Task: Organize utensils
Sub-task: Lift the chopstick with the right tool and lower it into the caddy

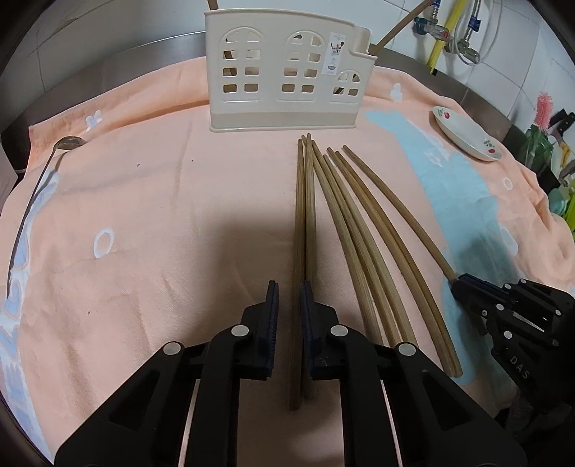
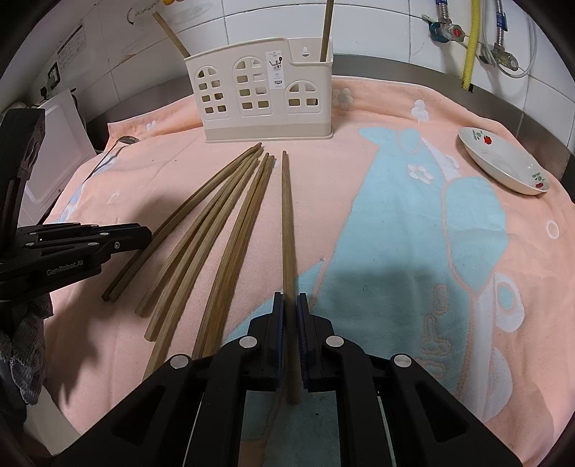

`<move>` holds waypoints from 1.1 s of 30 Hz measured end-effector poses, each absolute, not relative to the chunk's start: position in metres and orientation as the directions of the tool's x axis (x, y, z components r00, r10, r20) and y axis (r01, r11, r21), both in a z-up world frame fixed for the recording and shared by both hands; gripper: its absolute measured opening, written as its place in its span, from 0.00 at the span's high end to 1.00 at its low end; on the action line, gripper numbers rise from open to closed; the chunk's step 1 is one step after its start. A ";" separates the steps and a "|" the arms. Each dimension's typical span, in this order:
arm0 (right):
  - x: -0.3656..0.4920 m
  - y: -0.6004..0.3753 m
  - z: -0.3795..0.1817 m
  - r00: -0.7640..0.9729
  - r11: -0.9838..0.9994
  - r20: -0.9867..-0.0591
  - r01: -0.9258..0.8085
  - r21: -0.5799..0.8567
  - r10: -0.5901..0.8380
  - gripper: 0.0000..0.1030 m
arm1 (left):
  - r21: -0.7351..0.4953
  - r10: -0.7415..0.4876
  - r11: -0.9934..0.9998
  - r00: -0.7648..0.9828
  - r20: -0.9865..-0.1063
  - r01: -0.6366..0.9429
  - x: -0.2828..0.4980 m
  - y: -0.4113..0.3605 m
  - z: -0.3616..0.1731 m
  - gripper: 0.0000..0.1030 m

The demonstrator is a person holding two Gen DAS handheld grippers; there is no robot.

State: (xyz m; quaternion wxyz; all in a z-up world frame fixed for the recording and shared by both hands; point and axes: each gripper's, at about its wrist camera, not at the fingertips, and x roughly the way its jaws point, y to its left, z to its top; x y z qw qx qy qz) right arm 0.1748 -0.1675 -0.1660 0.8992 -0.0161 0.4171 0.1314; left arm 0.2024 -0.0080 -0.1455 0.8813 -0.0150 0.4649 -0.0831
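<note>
Peach and pale-blue towel (image 1: 151, 215) spread across the counter. Cream plastic utensil holder with arched window cut-outs (image 1: 287, 72) at the far edge. Left gripper (image 1: 289, 301) nearly closed around two brown wooden chopsticks (image 1: 303, 222). Right gripper (image 2: 290, 312) clamped on single brown wooden chopstick (image 2: 287, 222), rightmost of the fan.

Wooden chopsticks (image 1: 345, 230) fanned on a peach towel, thin tips toward the far side, thick ends near. Leftmost pair (image 1: 303, 251) lying side by side, touching. Rightmost single chopstick (image 2: 287, 233) apart from the rest, pointing straight away. Cream plastic utensil holder (image 1: 284, 72) with arched window cut-outs upright just beyond the tips, two more chopsticks (image 2: 326, 32) standing in it, leaning. Metal spoon (image 1: 39, 179) far left on the towel's edge, bowl away.
</note>
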 end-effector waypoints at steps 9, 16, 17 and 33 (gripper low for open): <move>0.175 -0.167 -0.166 0.618 0.964 -0.753 -0.251 0.084 0.226 0.93 | -0.116 -0.172 0.984 0.552 -0.816 0.136 0.202 -0.010 -0.146 0.92; 0.173 -0.167 -0.167 0.618 0.964 -0.751 -0.251 0.090 0.232 0.93 | -0.139 -0.192 0.981 0.545 -0.816 0.137 0.201 -0.012 -0.146 0.95; 0.173 -0.167 -0.167 0.618 0.964 -0.751 -0.250 0.092 0.232 0.93 | -0.145 -0.198 0.980 0.544 -0.815 0.139 0.201 -0.012 -0.146 0.95; 0.173 -0.166 -0.168 0.619 0.964 -0.750 -0.252 0.092 0.233 0.92 | -0.130 -0.175 0.984 0.542 -0.822 0.121 0.198 -0.011 -0.152 0.93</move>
